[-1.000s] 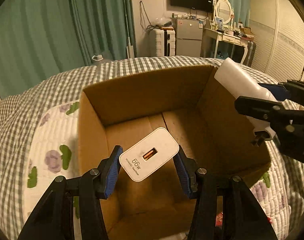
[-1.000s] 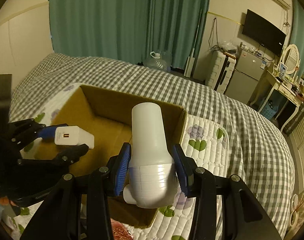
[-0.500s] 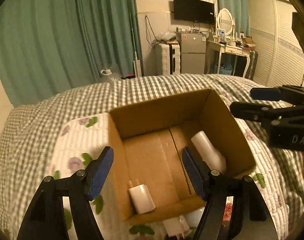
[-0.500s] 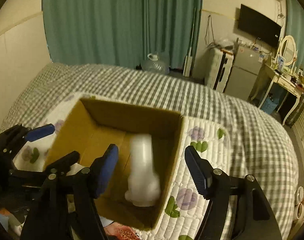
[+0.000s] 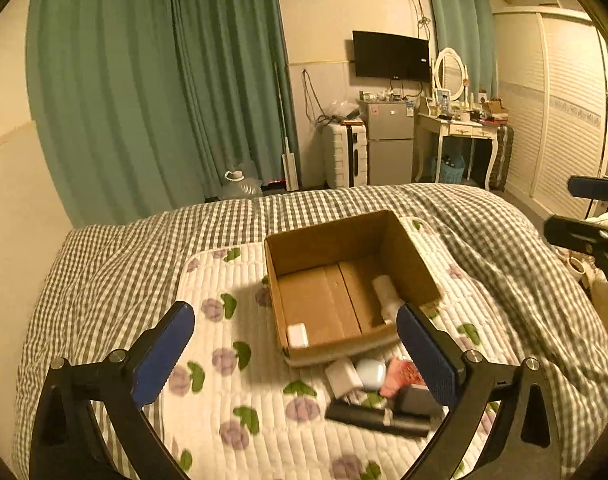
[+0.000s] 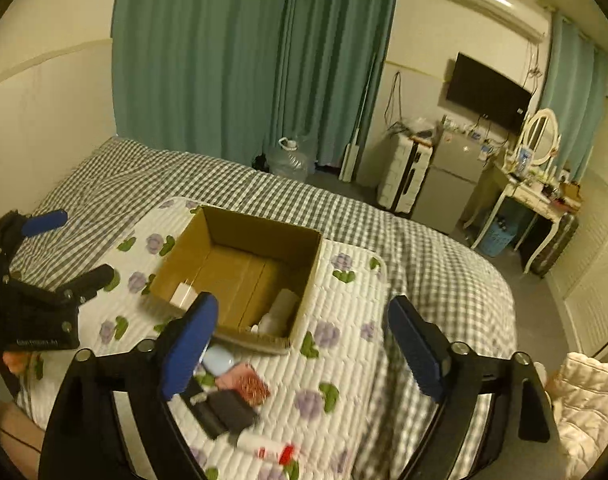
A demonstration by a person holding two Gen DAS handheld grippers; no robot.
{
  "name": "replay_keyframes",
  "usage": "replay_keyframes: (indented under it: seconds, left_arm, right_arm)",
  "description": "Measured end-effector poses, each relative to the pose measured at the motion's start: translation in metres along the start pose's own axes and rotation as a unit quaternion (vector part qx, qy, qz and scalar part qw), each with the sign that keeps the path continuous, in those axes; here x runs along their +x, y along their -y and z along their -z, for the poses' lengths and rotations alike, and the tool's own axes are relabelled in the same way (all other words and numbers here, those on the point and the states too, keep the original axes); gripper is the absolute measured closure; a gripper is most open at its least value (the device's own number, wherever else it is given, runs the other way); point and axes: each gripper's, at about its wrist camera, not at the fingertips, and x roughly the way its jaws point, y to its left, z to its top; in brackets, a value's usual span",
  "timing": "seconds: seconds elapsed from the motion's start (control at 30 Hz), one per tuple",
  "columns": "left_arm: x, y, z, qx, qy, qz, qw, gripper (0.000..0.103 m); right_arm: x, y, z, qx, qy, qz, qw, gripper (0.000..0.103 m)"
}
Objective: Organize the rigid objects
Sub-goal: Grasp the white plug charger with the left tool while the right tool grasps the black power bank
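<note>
both claws, left claw [image 5: 296,344] and right claw [image 6: 304,344], gape wide and empty above the bed; white charger [image 5: 297,335] and white bottle [image 5: 386,294] lie in the cardboard box [image 5: 328,240]; next pick judged best from the loose pile, light blue case [image 5: 371,373] first, approached squarely.

Colours and patterns on my bed

A brown cardboard box [image 5: 336,248] sits on a white quilted mat [image 5: 224,400] with purple flowers and green leaves, over a grey-and-white checked bedspread [image 5: 124,248]; my gripper pads [image 5: 164,354] are blue.
</note>
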Motion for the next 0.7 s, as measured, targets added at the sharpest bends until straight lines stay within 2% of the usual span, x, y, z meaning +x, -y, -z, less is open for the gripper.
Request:
replay_keyframes:
  seconds: [0.13, 0.23, 0.33, 0.5, 0.63, 0.7]
  left_arm:
    - [-0.012, 0.000, 0.020, -0.016, -0.013, 0.003, 0.9998, 0.000]
    - [-0.008, -0.002, 0.039, -0.031, -0.031, 0.005, 0.9990, 0.000]
    - [0.005, -0.002, 0.058, -0.039, -0.046, 0.005, 0.9982, 0.000]
    - [0.043, 0.005, 0.091, -0.034, -0.080, 0.000, 0.9962, 0.000]
    - [0.073, 0.008, 0.115, -0.029, -0.105, -0.006, 0.9941, 0.000]
    - [0.085, 0.009, 0.125, -0.019, -0.115, -0.014, 0.9931, 0.000]
  right_arm:
    - [-0.025, -0.012, 0.023, -0.001, 0.004, 0.009, 1.000, 0.008]
    - [-0.023, -0.017, 0.044, -0.005, 0.000, 0.014, 1.000, 0.008]
    - [-0.001, -0.024, 0.071, -0.010, -0.027, 0.000, 1.000, 0.008]
    - [0.058, -0.030, 0.108, -0.005, -0.090, -0.033, 0.995, 0.008]
    - [0.109, -0.045, 0.136, -0.047, -0.156, -0.055, 0.985, 0.008]
    - [0.129, -0.056, 0.146, -0.079, -0.176, -0.058, 0.980, 0.008]
